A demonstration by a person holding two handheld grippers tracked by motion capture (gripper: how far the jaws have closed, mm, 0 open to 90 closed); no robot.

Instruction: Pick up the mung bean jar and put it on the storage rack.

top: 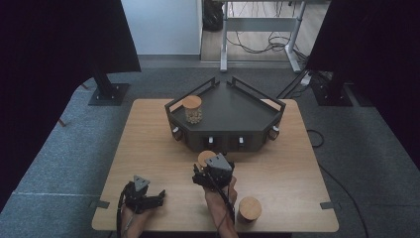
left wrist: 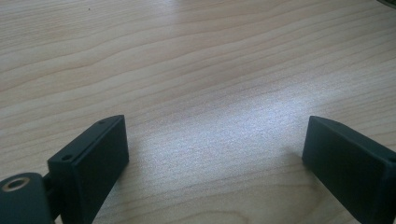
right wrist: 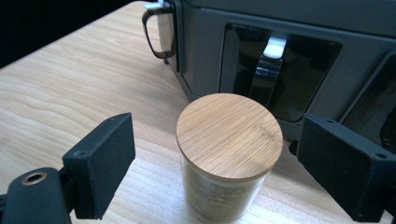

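Jar with a bamboo lid [right wrist: 229, 154] stands upright on the wooden table [top: 148, 148], just in front of the near face of the dark angular shelf unit [top: 228, 116] — this is the one the right gripper [right wrist: 215, 163] is working on. In the right gripper view the two black jaws flank it on either side, spread wider than the lid, and neither pad touches the glass; the jar is between them but not gripped. In the high view that gripper [top: 210, 171] sits over the jar near the middle of the table, close to the unit's front, and only a sliver of the lid shows past it.

Left gripper [left wrist: 215, 140] rests low over bare tabletop at the near left, jaws released and wide apart with nothing between them; from above it [top: 143, 196] lies well apart from any jar.

As for progress, the work looks like moving jars up onto the shelf unit's flat top. One jar [top: 192, 109] already stands there, at the far left of the tray-like top, its contents light and grainy through the glass. A third jar [top: 249, 209] waits at the near right edge of the table, just beside the person's right forearm, untouched. So my reading is one placed, one about to be grasped — the jaws need to close on it first — and one left for later.
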